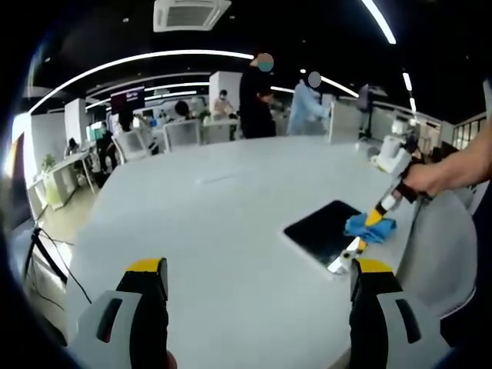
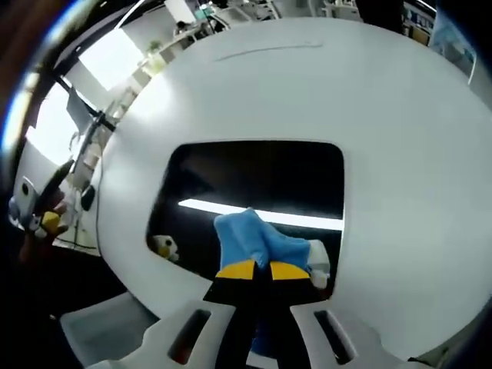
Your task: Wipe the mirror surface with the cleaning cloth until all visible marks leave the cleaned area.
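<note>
An open office is seen behind a broad white worktop (image 1: 223, 207), with people standing at its far edge. The mirror (image 2: 254, 207) is laid flat near the worktop's edge, a ceiling light reflected in it. The blue cleaning cloth (image 2: 257, 242) is pinched in the clenched jaws of the right gripper (image 2: 255, 269) and pressed onto the glass. The left gripper (image 1: 257, 269) is held well apart, jaws released, nothing gripped.
</note>
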`<act>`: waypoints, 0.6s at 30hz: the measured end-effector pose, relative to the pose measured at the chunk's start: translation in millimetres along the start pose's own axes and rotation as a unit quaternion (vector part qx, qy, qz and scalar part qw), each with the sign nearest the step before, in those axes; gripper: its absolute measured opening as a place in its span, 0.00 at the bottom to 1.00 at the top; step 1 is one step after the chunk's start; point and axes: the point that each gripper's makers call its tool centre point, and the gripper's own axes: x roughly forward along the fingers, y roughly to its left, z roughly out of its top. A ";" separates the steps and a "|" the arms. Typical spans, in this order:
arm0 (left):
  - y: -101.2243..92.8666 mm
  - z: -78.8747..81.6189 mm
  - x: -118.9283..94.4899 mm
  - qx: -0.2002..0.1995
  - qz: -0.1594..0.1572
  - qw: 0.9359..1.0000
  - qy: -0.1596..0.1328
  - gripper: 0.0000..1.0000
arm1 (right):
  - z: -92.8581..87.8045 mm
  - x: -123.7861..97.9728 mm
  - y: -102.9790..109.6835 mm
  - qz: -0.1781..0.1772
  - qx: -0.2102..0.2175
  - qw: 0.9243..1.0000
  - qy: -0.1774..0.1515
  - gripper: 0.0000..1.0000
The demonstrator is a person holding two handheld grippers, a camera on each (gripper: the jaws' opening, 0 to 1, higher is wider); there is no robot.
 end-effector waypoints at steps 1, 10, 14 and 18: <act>-0.7 -0.2 0.0 -0.001 -0.001 1.000 0.000 1.00 | 0.5 0.8 2.4 0.001 -0.002 1.000 0.000 0.00; -0.6 -6.5 -1.9 -0.006 -0.006 1.000 0.009 1.00 | 9.2 13.4 34.7 0.020 -0.018 1.000 0.001 0.00; 2.8 -7.9 -2.7 -0.010 -0.001 1.000 0.009 1.00 | 12.2 18.8 48.9 0.025 -0.033 0.999 0.005 0.00; 3.4 -11.0 -2.5 -0.012 -0.002 1.000 0.011 1.00 | 16.1 23.8 61.2 0.030 -0.037 0.999 0.006 0.00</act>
